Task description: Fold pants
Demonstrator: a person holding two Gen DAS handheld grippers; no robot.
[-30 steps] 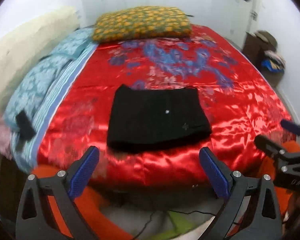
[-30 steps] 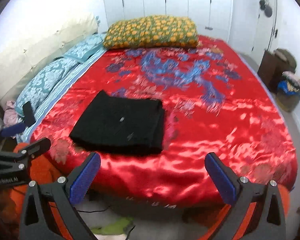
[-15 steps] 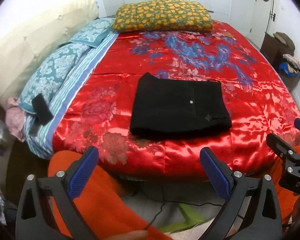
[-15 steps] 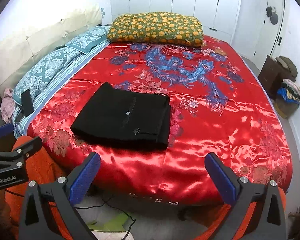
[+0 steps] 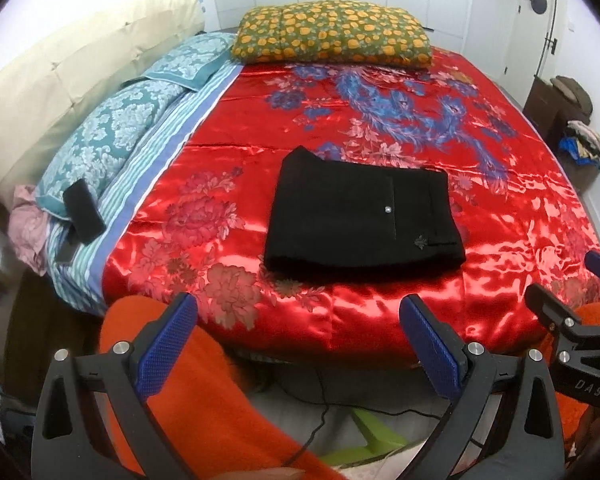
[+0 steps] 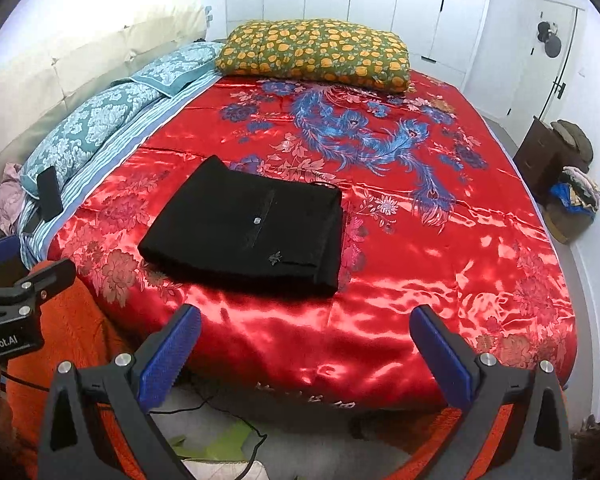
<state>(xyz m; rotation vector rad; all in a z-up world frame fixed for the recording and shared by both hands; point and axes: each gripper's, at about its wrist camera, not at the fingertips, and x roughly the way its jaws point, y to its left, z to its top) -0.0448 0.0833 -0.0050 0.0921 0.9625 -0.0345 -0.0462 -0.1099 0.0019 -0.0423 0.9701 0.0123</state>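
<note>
1. The black pants (image 5: pixel 364 216) are shown folded into a compact rectangle, lying flat on the red satin bedspread (image 5: pixel 520 232) near the foot edge of the bed; a small silver button (image 5: pixel 387 209) is seen on the upper face.
2. The left gripper (image 5: pixel 298 344) is held off the bed edge, apart from the pants, with its blue-padded fingers (image 5: pixel 168 344) spread wide and nothing between them.
3. The right gripper (image 6: pixel 306 354) is likewise held clear of the bedspread, its jaws spread and empty; in the left wrist view it (image 5: pixel 572 320) is seen at the right margin.
4. A green pillow with orange print (image 6: pixel 314 54) is placed at the far end of the bed.
5. Teal patterned pillows (image 5: pixel 112 136) are ranged along the left side, against a cream headboard (image 5: pixel 60 68).
6. Orange fabric (image 5: pixel 204 392) is seen below the left gripper.
</note>
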